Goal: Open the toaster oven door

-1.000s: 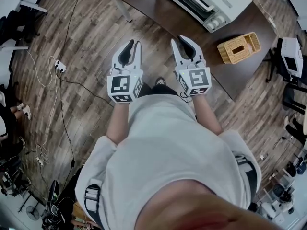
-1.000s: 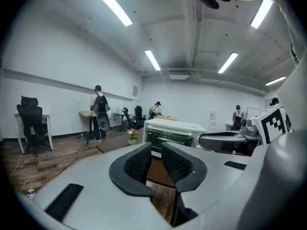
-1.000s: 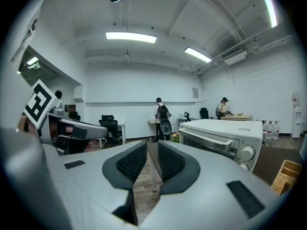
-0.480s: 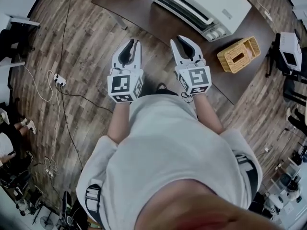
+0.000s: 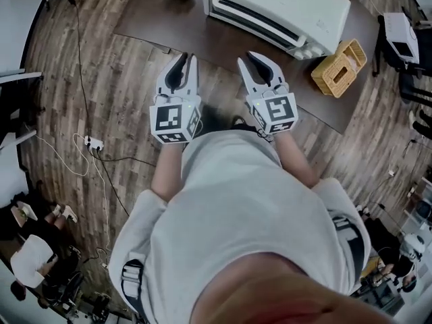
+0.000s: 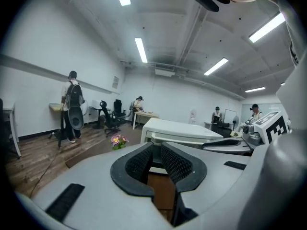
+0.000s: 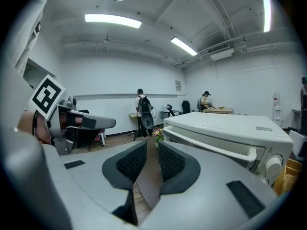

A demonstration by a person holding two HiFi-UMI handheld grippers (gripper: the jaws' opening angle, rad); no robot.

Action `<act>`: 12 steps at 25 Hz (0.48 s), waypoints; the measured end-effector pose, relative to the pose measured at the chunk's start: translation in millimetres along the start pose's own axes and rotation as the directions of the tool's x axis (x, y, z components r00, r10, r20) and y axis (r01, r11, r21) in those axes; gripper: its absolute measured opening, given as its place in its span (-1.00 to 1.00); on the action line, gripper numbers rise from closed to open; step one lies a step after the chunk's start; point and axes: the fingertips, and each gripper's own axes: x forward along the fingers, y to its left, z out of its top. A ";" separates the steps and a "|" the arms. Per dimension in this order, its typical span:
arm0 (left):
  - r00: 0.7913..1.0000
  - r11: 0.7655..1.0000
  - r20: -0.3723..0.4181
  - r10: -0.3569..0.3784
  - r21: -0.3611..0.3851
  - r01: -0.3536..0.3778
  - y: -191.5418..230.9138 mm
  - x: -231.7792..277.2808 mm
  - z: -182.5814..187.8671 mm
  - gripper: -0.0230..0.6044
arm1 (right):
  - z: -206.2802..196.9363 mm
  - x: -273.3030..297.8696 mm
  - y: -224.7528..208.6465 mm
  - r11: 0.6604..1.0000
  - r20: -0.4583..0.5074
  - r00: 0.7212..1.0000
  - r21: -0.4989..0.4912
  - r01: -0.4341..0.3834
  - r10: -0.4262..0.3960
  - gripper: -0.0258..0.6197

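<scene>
Toaster oven door (image 5: 255, 23) shut — table (image 5: 196, 42), basket (image 5: 339, 67) beside

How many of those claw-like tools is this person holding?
2. The left gripper is at the head view's left, the right gripper beside it on the right. Both point toward the white toaster oven, jaws slightly apart and empty.

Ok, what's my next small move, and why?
Probably carry the right gripper forward to the handle of the toaster oven: the door is shut, and this gripper, empty, jaws slightly apart, is nearer it than the left gripper and short of the table.
</scene>
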 end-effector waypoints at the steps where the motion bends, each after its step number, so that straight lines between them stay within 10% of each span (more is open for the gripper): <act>1: 1.000 1.000 -0.004 -0.028 0.004 0.028 4.6 7.6 2.0 -0.74 | -0.6 3.3 -2.5 1.000 -0.007 1.000 0.009 0.029 -0.029 -0.70; 12: 0.945 0.947 -0.074 -0.317 0.031 0.320 24.5 58.7 6.0 -0.74 | -2.0 14.9 -20.0 0.943 -0.073 0.942 0.049 0.330 -0.326 -0.69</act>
